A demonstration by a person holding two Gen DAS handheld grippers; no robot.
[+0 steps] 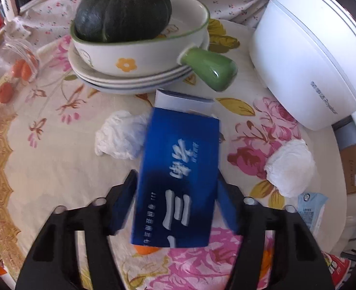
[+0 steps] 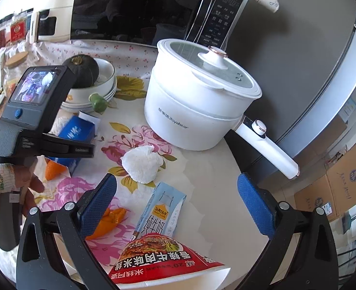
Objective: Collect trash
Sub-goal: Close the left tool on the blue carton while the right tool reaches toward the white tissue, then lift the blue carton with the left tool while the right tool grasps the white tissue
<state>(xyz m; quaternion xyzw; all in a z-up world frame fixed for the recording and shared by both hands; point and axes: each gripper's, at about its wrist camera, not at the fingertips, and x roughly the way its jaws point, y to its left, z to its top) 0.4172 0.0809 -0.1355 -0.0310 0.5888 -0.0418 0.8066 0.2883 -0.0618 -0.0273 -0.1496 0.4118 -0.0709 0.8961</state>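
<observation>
**Blue carton between the left jaws, right gripper spread over the litter**

The left gripper (image 1: 176,200) has the blue carton (image 1: 178,176) between its blue pads, which lie against both its sides, pinching it. Either side of it sit two crumpled tissues (image 1: 119,137), and beyond it a bowl (image 1: 141,55) holding a dark squash (image 1: 122,14). The right gripper (image 2: 178,205) stands spread and holds nothing, with a milk carton (image 2: 161,212) and a red noodle cup (image 2: 168,258) lying between its fingers on the floral tablecloth (image 2: 202,169), orange peel (image 2: 110,220) by its left finger.
</observation>
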